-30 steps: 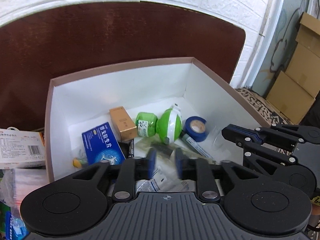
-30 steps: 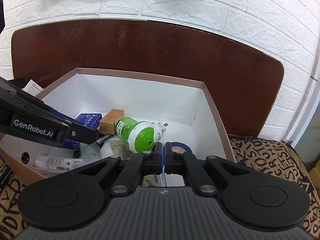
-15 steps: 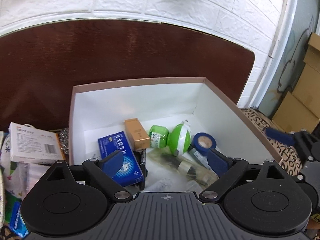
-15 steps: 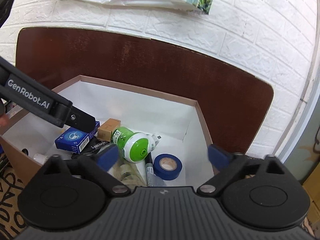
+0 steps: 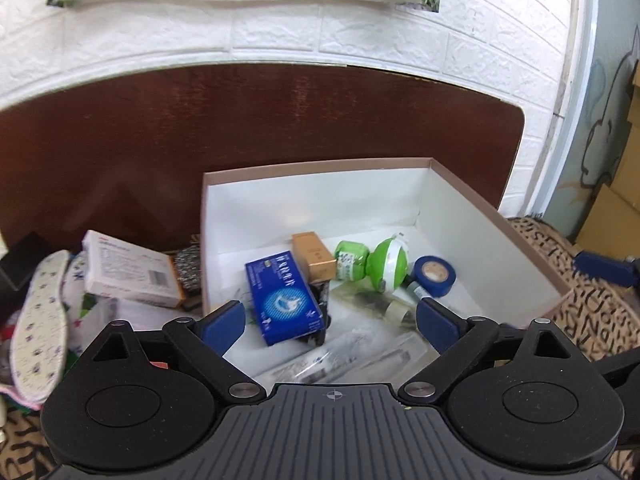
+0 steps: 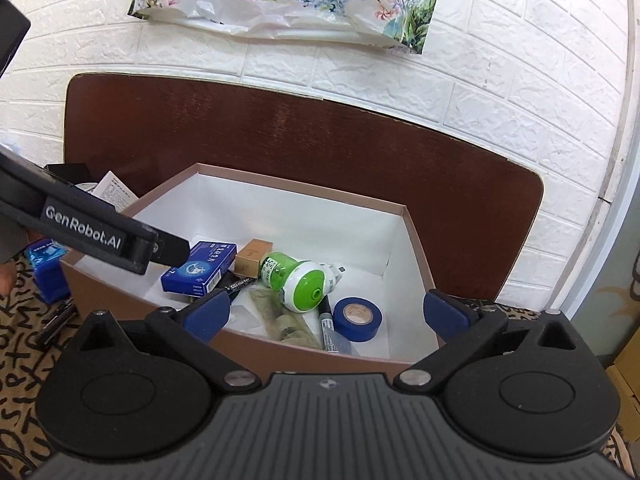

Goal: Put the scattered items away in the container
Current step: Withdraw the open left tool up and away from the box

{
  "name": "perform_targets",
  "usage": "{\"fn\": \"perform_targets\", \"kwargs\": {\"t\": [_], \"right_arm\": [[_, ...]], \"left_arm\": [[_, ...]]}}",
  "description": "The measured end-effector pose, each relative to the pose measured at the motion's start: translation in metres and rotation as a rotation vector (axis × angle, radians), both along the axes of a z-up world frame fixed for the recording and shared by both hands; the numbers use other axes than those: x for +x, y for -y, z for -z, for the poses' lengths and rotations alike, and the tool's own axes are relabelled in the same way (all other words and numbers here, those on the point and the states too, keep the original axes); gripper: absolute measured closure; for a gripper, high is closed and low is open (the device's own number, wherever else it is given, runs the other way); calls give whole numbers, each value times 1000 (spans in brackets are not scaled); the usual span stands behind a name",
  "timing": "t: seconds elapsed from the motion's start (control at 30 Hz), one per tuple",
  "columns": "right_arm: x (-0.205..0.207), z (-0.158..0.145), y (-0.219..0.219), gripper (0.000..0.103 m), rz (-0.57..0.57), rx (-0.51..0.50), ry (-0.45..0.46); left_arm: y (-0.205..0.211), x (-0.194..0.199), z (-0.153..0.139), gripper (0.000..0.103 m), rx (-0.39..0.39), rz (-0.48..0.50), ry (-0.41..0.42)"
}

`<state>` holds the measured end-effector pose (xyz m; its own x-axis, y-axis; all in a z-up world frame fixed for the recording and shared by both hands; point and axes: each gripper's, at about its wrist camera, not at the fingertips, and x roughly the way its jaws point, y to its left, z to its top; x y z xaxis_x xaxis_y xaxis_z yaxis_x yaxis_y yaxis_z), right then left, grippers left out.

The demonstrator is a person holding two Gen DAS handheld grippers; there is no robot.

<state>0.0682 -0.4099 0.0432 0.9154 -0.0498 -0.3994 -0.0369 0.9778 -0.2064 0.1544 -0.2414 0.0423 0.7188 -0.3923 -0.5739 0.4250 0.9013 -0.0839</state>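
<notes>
Both our left tongs [image 5: 330, 318] and right tongs [image 6: 326, 312] apart, empty; container [image 5: 496, 210] holds blue carton [image 5: 284, 296], green bottle [image 6: 298, 280]; white carton [image 5: 128, 270], insole [image 5: 40, 320] outside; a careless reach may topple that pile.

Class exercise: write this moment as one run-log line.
left gripper: open, empty | right gripper: open, empty | box: holds blue carton, tape roll
</notes>
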Motion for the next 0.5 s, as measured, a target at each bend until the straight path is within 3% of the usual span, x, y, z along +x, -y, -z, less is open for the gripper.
{"fn": "perform_targets", "kwargs": {"t": [0.2, 0.5], "right_arm": [[-29, -7, -4, 0, 7, 21, 11], [-73, -8, -21, 0, -10, 15, 11]], "left_arm": [[-13, -28, -4, 2, -17, -31, -2], [-22, -80, -1, 2, 48, -28, 40]]}}
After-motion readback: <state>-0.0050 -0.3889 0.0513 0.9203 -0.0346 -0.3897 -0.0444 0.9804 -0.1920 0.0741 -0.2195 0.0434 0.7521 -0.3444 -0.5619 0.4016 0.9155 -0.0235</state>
